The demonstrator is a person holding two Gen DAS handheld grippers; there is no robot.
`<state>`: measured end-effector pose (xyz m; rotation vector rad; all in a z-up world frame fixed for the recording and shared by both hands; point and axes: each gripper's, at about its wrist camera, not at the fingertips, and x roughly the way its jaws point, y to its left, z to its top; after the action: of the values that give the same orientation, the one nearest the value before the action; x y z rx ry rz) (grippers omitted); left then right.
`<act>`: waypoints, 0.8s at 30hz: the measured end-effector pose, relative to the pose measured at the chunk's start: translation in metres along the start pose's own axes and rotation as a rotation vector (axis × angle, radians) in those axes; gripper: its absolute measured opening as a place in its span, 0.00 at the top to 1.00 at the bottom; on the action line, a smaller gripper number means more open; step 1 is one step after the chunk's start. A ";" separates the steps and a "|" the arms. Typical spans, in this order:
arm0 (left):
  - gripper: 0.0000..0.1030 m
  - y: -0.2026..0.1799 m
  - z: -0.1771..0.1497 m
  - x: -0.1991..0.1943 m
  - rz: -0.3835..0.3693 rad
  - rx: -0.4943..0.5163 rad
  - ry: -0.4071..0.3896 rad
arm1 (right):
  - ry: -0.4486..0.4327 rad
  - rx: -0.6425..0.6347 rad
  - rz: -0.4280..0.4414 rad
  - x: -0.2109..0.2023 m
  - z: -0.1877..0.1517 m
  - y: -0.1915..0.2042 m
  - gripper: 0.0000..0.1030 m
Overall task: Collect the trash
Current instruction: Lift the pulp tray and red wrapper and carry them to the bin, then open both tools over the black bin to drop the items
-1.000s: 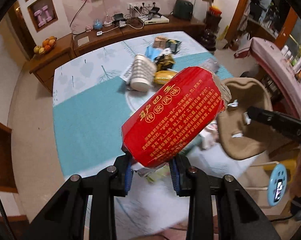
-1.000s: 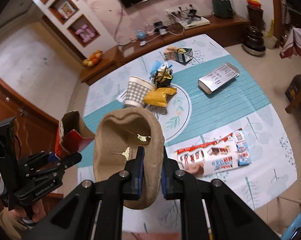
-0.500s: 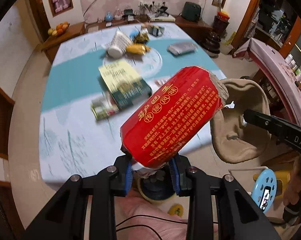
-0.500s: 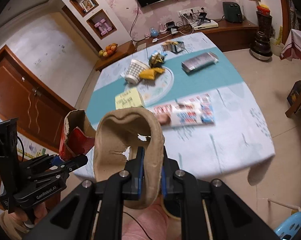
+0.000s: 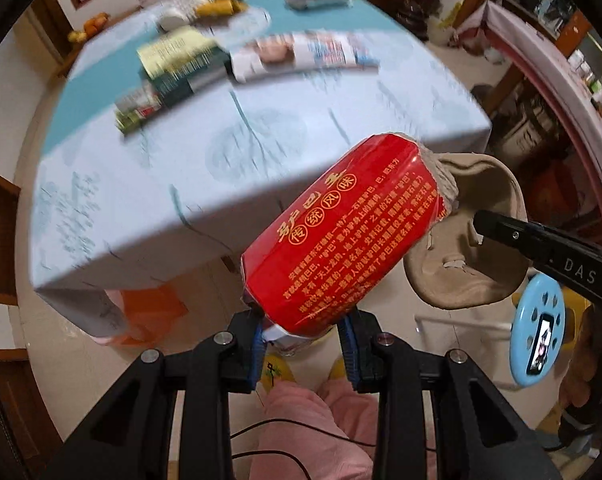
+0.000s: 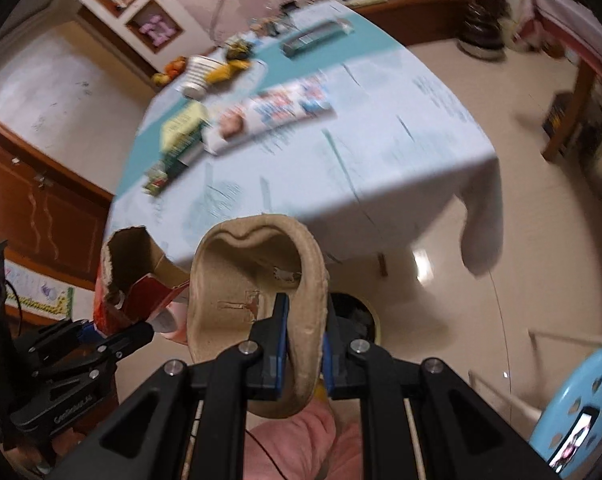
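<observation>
step: carrying trash off surface (image 6: 381, 152) | left gripper (image 5: 303, 344) fingers clamp red carton (image 5: 341, 240) | right gripper (image 6: 303, 346) fingers pinch pulp tray (image 6: 257, 276) | next: release over dark bin, probably, below fingers (image 6: 355, 310)

Motion blur smears the items on the table (image 5: 261, 184) in the upper half of both views; print on the flat packet (image 6: 273, 114) is unreadable. The red carton (image 5: 353, 248) hides the floor behind it at frame centre. The dark bin (image 6: 355, 314) is mostly hidden behind the pulp tray (image 6: 237, 280). The blue stool (image 6: 581, 412) is cut off at lower right.
</observation>
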<state>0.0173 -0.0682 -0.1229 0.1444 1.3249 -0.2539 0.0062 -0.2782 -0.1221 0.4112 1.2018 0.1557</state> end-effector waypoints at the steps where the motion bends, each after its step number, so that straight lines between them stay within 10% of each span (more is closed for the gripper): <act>1: 0.71 0.000 -0.002 0.011 -0.002 -0.001 0.014 | 0.010 0.021 -0.016 0.008 -0.007 -0.006 0.87; 19: 0.65 0.009 -0.038 0.250 0.030 0.046 0.136 | 0.159 0.205 -0.250 0.218 -0.099 -0.081 0.87; 24: 0.37 0.011 -0.047 0.287 0.029 0.059 0.142 | 0.184 0.205 -0.253 0.275 -0.113 -0.081 0.86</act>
<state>0.0402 -0.0749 -0.4129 0.2346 1.4553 -0.2623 -0.0072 -0.2359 -0.4274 0.4264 1.4465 -0.1523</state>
